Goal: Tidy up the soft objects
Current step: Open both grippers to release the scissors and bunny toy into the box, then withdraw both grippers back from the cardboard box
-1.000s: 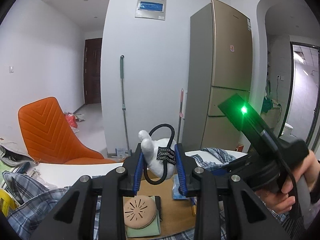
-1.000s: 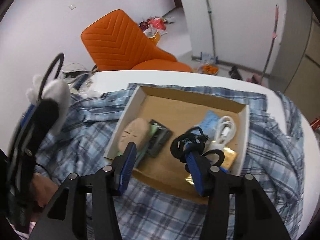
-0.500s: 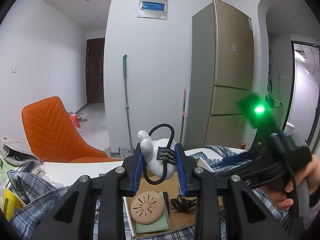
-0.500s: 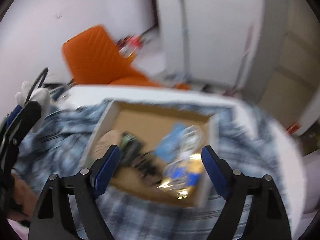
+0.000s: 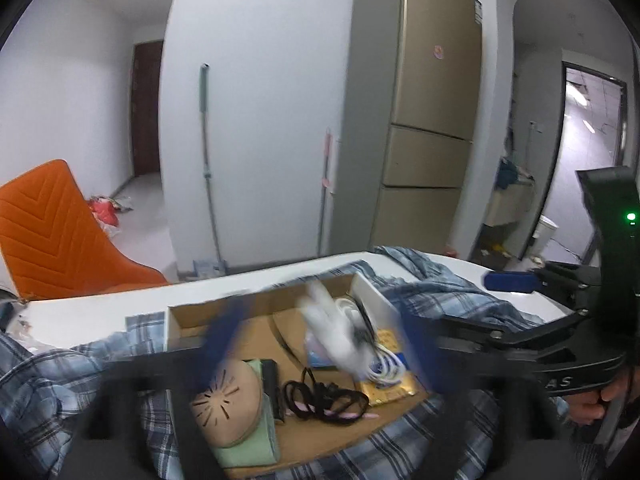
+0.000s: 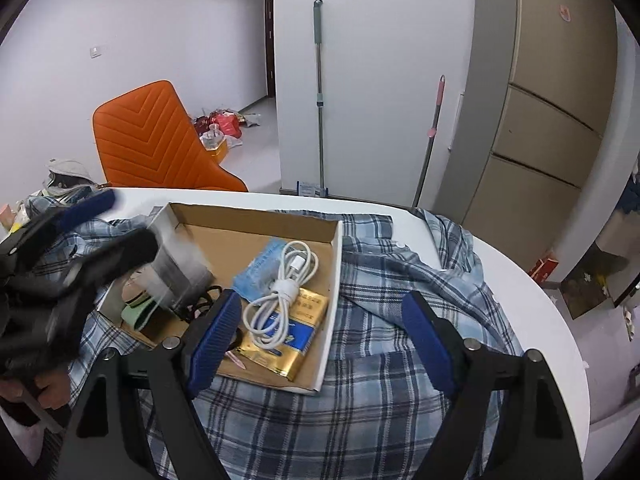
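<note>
Cardboard tray (image 6: 334, 276) on my worktop
Holds white cable (image 6: 280, 296), gold packet (image 6: 288, 342), black cord (image 5: 324, 396), tan disc (image 5: 226, 396); both jaws spread wide, gripping nothing

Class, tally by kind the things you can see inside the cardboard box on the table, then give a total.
White plush toy: 1
White charging cable: 1
Black cords: 1 tangle
Gold packet: 1
Blue packet: 1
Tan round pad: 1
Green cloth: 1
Total: 7

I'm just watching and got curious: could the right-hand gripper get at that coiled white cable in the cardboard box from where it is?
Probably yes. The right gripper is open and empty, and the white cable lies uncovered on top of the gold packet, just ahead of the fingers, with nothing between them.
</note>
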`<state>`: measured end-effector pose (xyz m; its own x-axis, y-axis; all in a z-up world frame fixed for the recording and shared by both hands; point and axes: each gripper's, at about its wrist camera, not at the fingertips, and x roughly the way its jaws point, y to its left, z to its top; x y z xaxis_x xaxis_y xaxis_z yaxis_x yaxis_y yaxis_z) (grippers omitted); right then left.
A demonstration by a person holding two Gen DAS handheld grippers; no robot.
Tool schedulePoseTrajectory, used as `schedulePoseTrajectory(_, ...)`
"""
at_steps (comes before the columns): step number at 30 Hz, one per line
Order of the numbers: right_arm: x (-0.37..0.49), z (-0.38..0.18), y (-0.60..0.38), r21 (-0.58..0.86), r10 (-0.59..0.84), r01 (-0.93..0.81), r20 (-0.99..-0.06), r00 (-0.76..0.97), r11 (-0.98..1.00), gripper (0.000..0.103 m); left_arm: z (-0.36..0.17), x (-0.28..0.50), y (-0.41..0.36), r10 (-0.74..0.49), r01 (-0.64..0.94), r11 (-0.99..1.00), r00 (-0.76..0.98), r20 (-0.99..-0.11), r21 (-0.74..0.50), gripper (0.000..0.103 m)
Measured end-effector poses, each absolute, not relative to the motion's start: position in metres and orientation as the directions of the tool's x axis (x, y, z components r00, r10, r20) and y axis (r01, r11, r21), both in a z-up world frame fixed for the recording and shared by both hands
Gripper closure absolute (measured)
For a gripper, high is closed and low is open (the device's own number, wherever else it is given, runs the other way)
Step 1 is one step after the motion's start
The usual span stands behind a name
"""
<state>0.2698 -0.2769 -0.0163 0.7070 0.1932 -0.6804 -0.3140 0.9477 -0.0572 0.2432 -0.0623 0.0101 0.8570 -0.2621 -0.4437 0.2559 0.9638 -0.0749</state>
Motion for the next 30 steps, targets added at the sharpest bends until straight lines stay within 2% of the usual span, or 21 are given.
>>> schedulePoseTrajectory(4, 0.269, -0.016, -0.280, -0.051, 0.195, -0.309, -0.676, 0.710, 0.950, 0.021, 0.009, 0.240, -0.068, -0.209, 0.232, 0.973, 0.871, -0.444, -0.002, 0.000)
schedulePoseTrajectory(13, 0.241, 0.016, -0.285, -0.026, 0.229, -0.298, -0.579, 0.783, 0.954, 0.021, 0.035, 0.211, -0.045, -0.198, 0.193, 0.980, 0.908, -0.370, -0.051, 0.000)
schedulePoseTrajectory(23, 0.153, 0.074, -0.285, -0.022, 0.304, -0.328, -0.321, 0.897, 0.944, 0.020, 0.078, 0.120, -0.017, -0.162, 0.154, 0.987, 0.964, -0.213, -0.053, 0.000)
schedulePoseTrajectory(25, 0.137, 0.079, -0.285, -0.019, 0.319, -0.338, -0.284, 0.904, 0.941, 0.013, 0.083, 0.102, -0.012, -0.149, 0.141, 0.989, 0.971, -0.187, -0.051, 0.000)
schedulePoseTrajectory(30, 0.093, 0.084, -0.287, -0.038, 0.324, -0.336, -0.174, 0.930, 0.941, 0.008, 0.088, 0.058, -0.004, -0.122, 0.117, 0.992, 0.983, -0.135, -0.047, 0.000)
